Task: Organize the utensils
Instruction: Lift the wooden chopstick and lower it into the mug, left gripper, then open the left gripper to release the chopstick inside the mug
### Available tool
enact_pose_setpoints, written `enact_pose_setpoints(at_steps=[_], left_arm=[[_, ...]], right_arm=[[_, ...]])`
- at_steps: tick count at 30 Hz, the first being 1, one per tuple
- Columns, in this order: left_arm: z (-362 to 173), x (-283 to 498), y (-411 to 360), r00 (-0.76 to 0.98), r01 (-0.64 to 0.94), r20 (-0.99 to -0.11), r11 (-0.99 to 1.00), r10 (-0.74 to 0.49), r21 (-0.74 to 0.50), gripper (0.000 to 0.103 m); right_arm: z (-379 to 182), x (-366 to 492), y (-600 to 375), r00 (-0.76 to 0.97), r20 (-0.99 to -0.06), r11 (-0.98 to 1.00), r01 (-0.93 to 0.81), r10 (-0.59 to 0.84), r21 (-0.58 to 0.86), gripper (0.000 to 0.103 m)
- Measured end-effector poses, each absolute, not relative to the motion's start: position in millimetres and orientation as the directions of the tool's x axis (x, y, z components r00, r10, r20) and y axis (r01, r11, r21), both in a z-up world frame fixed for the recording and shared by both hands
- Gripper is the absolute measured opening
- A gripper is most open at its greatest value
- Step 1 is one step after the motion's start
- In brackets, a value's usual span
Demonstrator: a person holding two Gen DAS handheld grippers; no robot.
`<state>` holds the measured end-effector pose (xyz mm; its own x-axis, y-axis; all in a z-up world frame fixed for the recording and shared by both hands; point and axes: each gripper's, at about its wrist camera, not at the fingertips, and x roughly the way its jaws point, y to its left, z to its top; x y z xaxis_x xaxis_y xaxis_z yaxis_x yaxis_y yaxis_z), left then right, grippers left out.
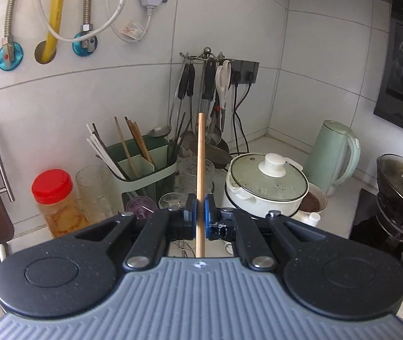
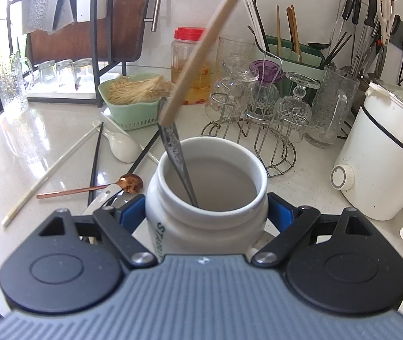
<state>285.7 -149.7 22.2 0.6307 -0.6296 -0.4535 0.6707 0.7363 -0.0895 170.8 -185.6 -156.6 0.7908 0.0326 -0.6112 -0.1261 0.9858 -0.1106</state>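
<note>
Left claw (image 1: 200, 217) clamped on wooden chopstick (image 1: 200, 170), raised above the desk (image 2: 309, 175). Right claw (image 2: 205, 212) clamped around white jar (image 2: 207, 223), metal spoon (image 2: 177, 155) inside, leaning on rim.

We are seeing a jar (image 2: 205, 195) sitting on the table (image 2: 17, 155), a metal utensil (image 2: 177, 158) standing in it, spoons (image 2: 88, 188) and chopsticks (image 2: 51, 170) lying to its left, a glass rack (image 2: 261, 113) standing behind it.

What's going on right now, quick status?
Left gripper shut on wooden chopstick. Right gripper shut on white jar, metal spoon inside. Chopstick tip above jar; spoon handle close beside it.
</note>
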Motion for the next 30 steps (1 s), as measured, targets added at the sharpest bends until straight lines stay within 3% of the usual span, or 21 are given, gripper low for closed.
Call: enact_pose_setpoints(at_steps=[5,30], left_arm=[[13,279,-158,0.639,0.689,-0.414,0.722,-0.648,-0.068,0.006],[-46,260,-154,0.521,0.690,-0.643,0.721,-0.561,-0.069,0.006]], right_arm=[[-157,171,-186,0.793,-0.608,0.986,-0.127,0.035,-0.108,0.092],[-157,170,-186,0.803,-0.594,0.986,-0.128,0.042,-0.104,0.091]])
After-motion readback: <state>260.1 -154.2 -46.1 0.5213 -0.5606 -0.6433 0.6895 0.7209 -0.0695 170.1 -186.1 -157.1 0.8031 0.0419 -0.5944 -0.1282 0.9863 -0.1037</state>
